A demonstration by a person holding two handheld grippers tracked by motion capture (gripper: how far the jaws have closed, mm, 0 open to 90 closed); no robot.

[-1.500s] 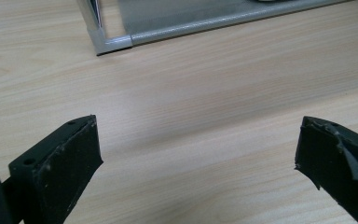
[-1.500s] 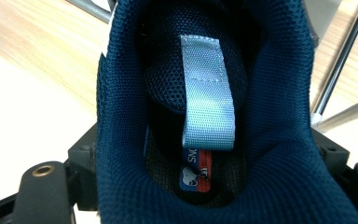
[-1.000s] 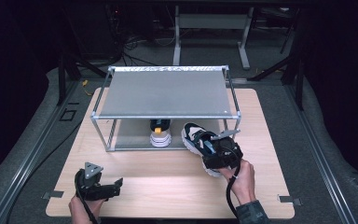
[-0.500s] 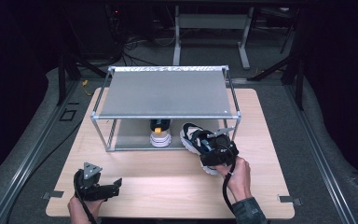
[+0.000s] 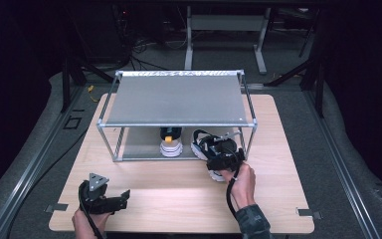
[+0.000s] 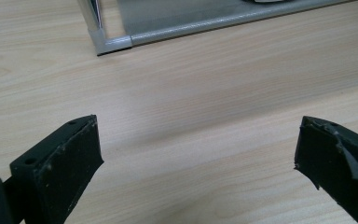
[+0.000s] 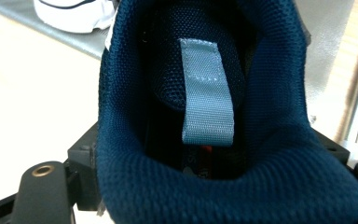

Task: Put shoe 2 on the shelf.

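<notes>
So the right gripper (image 5: 221, 158) has its jaws clamped on the heel collar of a navy and white sneaker (image 5: 205, 144). In the right gripper view you're looking straight down into the shoe's opening: dark blue mesh lining all round, a pale blue pull loop (image 7: 207, 93) hanging down the middle, and the jaws sitting either side of the collar, fairly wide apart because the heel is between them. From the high view the sneaker's toe end pokes in under the front rail of a metal rack (image 5: 176, 124), close to the rack's front right post, while the heel hangs out over the wooden tabletop (image 5: 179, 199) in front. Whether the sole is actually down on anything, I can't tell.

A second shoe (image 5: 170, 144) stands on the rack's lower shelf, near the middle of its front edge, just to the left of the held one. It's white-soled with a bit of yellow on top, and its white edge also shows in the top left of the right gripper view.

The left gripper (image 5: 110, 201) sits near the front left corner of the tabletop, jaws spread wide with only bare wood between them, holding nothing. Its own view catches the rack's front left foot (image 6: 112, 43) up ahead.
</notes>
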